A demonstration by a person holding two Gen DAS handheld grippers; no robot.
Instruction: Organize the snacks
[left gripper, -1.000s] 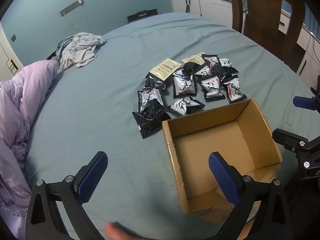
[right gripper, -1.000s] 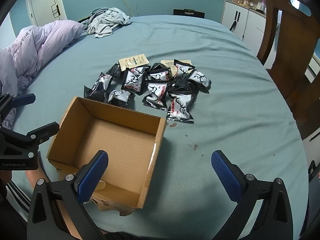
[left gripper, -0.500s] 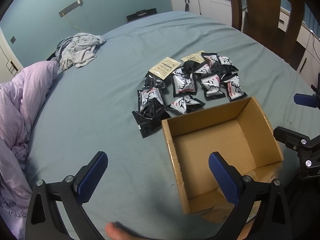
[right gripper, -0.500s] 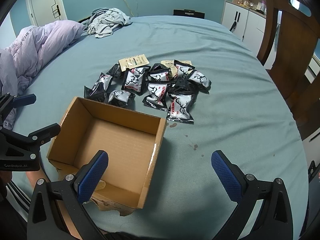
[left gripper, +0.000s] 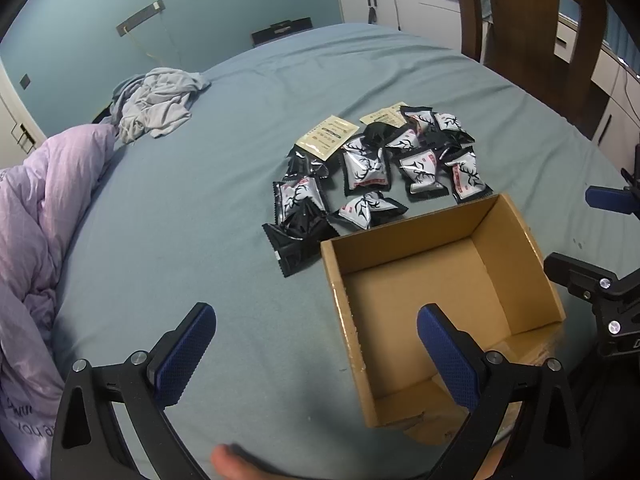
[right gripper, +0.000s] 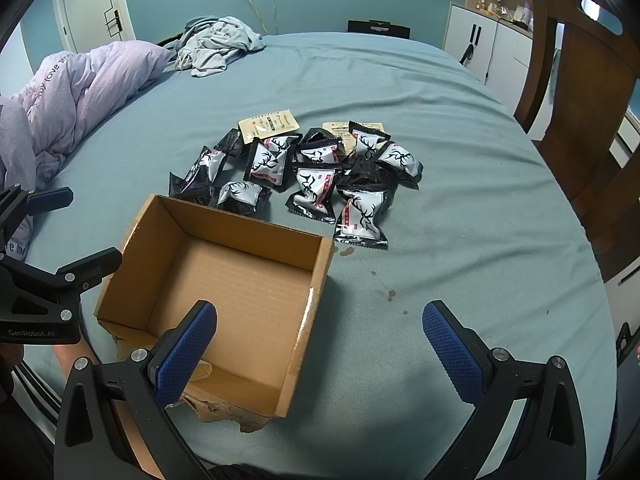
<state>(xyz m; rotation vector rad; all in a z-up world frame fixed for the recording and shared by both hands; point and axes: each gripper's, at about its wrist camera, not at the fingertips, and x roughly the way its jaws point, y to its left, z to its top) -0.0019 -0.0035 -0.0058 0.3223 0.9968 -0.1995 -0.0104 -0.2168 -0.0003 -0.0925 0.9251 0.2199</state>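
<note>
Right wrist view, left to right: my left gripper [right gripper: 60,228] at far left, jaws spread wide, holding nothing; cardboard box [right gripper: 224,280] open, bare inside, on blue bedsheet [right gripper: 460,200]; snack packets [right gripper: 312,172] piled just behind box; my right gripper [right gripper: 320,344] wide apart, nothing held.

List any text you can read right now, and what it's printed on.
"GenRobot.AI": on the body of the left gripper, seen from the right wrist view.
"love": on the pink quilt; the letters around it are cut off or folded away.
Snack packets: red labels and a deer-antler design, print too small to read.
Beige sachets: printed lines and icons, too blurred to read.
Cardboard box: no text visible.
</note>
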